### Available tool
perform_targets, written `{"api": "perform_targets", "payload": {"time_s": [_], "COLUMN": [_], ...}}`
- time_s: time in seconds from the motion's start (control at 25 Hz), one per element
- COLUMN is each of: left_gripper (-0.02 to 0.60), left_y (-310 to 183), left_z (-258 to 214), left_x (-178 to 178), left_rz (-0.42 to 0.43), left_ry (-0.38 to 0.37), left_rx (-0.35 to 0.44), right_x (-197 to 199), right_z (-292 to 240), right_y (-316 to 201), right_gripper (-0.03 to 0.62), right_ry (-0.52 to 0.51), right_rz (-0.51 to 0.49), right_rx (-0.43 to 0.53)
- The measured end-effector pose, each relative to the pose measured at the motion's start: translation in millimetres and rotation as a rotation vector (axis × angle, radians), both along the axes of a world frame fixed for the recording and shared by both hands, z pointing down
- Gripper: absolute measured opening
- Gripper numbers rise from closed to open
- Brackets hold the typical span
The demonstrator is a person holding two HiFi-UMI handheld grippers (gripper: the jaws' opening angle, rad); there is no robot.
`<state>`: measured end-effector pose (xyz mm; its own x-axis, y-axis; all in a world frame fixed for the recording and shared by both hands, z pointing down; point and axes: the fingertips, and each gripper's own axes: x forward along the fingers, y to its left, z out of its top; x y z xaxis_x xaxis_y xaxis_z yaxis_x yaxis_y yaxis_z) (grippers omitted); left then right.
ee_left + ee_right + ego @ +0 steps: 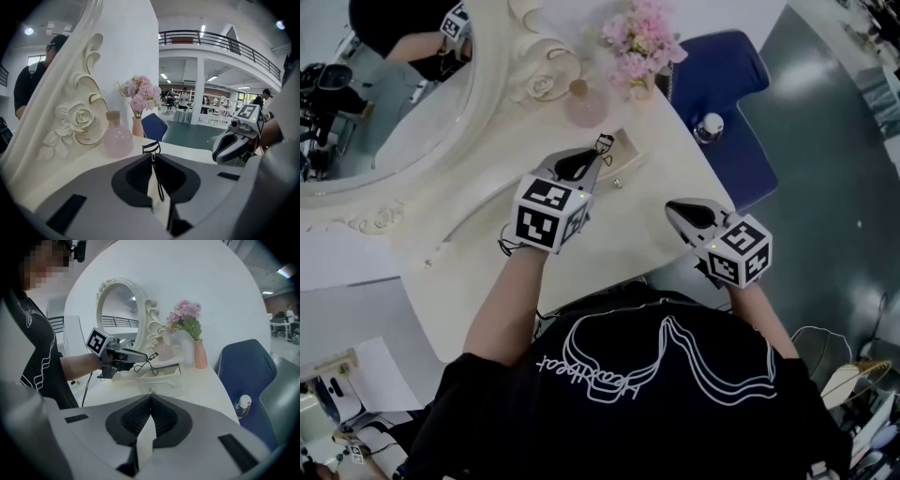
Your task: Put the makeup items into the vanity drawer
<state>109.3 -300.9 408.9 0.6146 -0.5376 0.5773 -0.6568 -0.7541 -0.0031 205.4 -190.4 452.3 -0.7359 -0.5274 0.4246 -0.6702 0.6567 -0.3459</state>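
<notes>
White table with mirror; the open vanity drawer I see clearly only in the right gripper view. Left hand-held gripper clamps the eyelash curler just above that drawer. Right hand-held gripper is clenched, empty.

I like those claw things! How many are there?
2. The left gripper holds a curler by the drawer; the right gripper, shut and empty, is near the table's edge.
</notes>
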Motion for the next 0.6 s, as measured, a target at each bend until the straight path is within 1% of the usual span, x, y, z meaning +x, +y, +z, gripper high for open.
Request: {"api": "perform_targets", "payload": {"time_s": [0.2, 0.44, 0.6], "left_gripper": [0.028, 0.028, 0.029], "left_y": [-8, -12, -13], "left_z": [23, 37, 44], "left_x": [8, 12, 13], "left_rz": [0.033, 0.045, 0.051], "left_ry": [-0.008, 0.001, -0.016], "left_rx": [-0.068, -0.128, -0.141], "right_x": [5, 10, 11], "right_z": [12, 22, 25], "right_y": [0, -3, -5], "right_gripper": [0.003, 0.003, 0.003], "right_ry": [0.003, 0.003, -0.003], "right_rz": [0.022, 0.039, 0.048], "right_rx": [-0.036, -0.063, -0.069]}}
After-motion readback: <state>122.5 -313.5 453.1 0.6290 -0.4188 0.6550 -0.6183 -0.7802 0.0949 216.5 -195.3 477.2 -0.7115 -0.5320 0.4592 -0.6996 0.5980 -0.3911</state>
